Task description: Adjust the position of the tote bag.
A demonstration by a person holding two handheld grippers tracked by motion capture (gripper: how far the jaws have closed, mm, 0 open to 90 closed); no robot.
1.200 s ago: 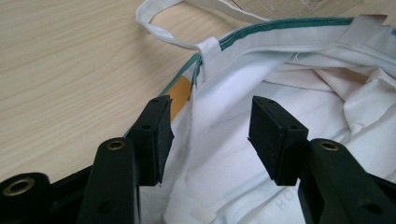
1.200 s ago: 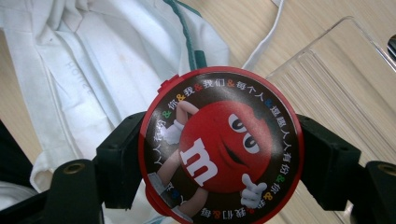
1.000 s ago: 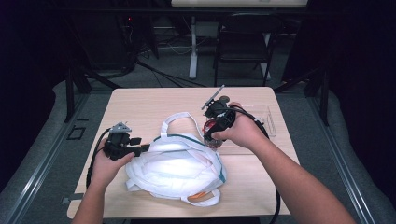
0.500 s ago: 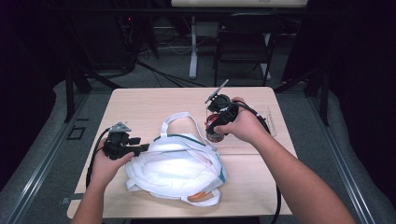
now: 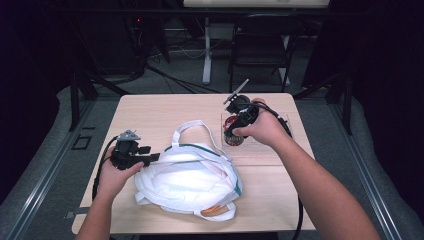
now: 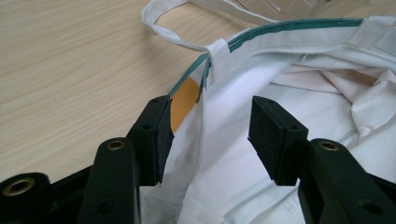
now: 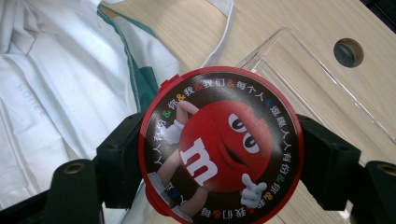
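Your right tool [image 7: 219, 154] is pinching the red candy tub [image 7: 221, 147] by its sides, over the clear tray [image 5: 270, 142] beside the white bag [image 5: 187, 177]. It's probably light, rigid and slick, so squeeze across the widest part. Left tool [image 6: 208, 135] sits spread around the floppy bag rim [image 6: 205, 70]; grab at that green seam.

Pretty simple setup: a light wooden table [image 5: 165, 112] with a white cloth bag [image 5: 187, 180], green-trimmed at the mouth, slumped on the near half. Just beside it, toward the far right, a clear plastic tray [image 5: 272, 145] lies flat on the wood.
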